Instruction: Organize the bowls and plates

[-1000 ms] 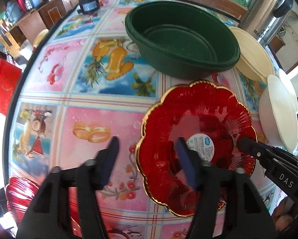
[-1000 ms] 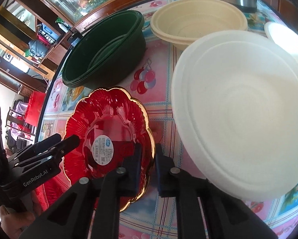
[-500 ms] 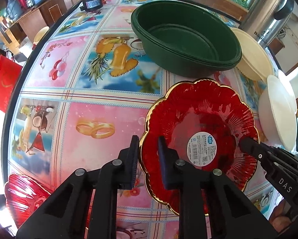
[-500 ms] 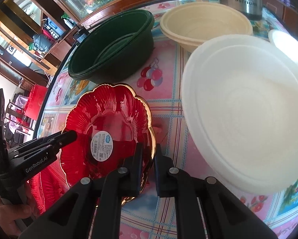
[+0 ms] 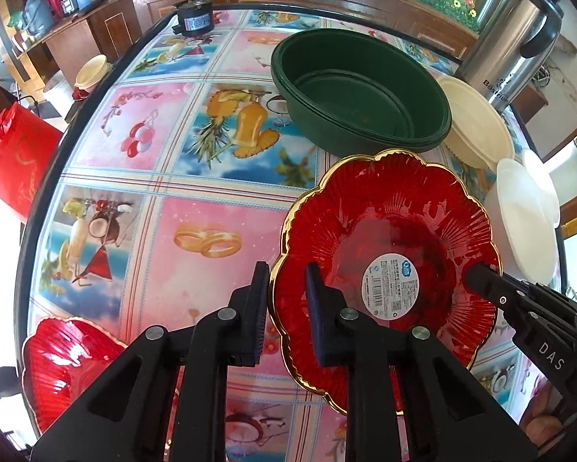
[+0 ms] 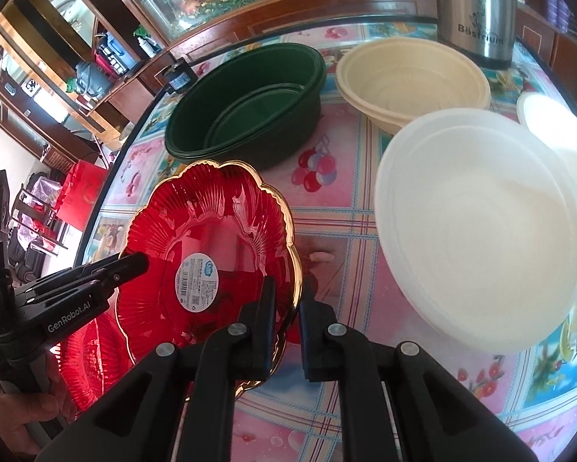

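You get bright daylight from the windows, blown-out white at the left edges, glare streaks on the glossy red scalloped plate [image 5: 388, 231], and heavy fisheye bending with dark corners.

Left gripper [image 5: 286, 308]: jaws stood wide a second ago, one finger inside the red plate [image 5: 388, 265]; they have closed since and now pinch its gold rim
Red plate: near edge now raised off the table [image 5: 196, 215], tilted; earlier it lay flat
Right gripper [image 6: 286, 310]: risen with the plate's opposite rim
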The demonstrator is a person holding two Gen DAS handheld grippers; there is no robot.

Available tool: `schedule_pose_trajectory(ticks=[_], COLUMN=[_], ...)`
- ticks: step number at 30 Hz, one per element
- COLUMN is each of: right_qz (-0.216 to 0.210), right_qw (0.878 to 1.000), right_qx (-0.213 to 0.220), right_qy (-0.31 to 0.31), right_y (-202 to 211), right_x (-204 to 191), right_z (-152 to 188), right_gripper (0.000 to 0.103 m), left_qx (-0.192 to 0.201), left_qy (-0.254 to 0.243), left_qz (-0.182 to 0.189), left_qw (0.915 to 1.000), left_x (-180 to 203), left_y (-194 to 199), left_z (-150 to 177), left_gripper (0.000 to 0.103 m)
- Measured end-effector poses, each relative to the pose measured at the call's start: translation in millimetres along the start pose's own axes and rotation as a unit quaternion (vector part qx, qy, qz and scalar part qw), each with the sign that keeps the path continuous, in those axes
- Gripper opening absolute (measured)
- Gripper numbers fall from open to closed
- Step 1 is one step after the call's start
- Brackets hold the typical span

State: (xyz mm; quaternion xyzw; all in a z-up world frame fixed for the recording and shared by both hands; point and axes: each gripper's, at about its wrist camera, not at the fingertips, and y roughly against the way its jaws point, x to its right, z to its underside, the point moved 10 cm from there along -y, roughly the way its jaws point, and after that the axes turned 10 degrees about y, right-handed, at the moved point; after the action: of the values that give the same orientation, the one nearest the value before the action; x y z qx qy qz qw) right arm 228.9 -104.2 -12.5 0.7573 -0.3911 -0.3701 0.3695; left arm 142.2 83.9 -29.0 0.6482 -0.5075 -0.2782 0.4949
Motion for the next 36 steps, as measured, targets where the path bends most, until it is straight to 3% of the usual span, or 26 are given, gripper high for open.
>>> schedule_pose_trajectory(ticks=[14,27,36], right_qz=[-0.021,-0.063,-0.078], right_qw=[0.999,0.992,0.984], right_qx=[0.005,-0.016,-0.045], right_qy=[0.040,0.111,0.154], right_y=[12,-10,-37], right_x=[-43,-126,-177], right_z=[-6,0,13], right_gripper=[0.009,0.009,0.009], left_qx=[0.029,0.039,0.027], left_qy=[0.035,0.101,0.131], left_qz=[-0.008,-0.047,-0.065], left_qw=[0.9989,0.9930,0.9889], left_x=[-40,-136,-184], left_y=[49,81,78], left_z=[11,44,67], left_gripper=[0.018,0.018,0.019])
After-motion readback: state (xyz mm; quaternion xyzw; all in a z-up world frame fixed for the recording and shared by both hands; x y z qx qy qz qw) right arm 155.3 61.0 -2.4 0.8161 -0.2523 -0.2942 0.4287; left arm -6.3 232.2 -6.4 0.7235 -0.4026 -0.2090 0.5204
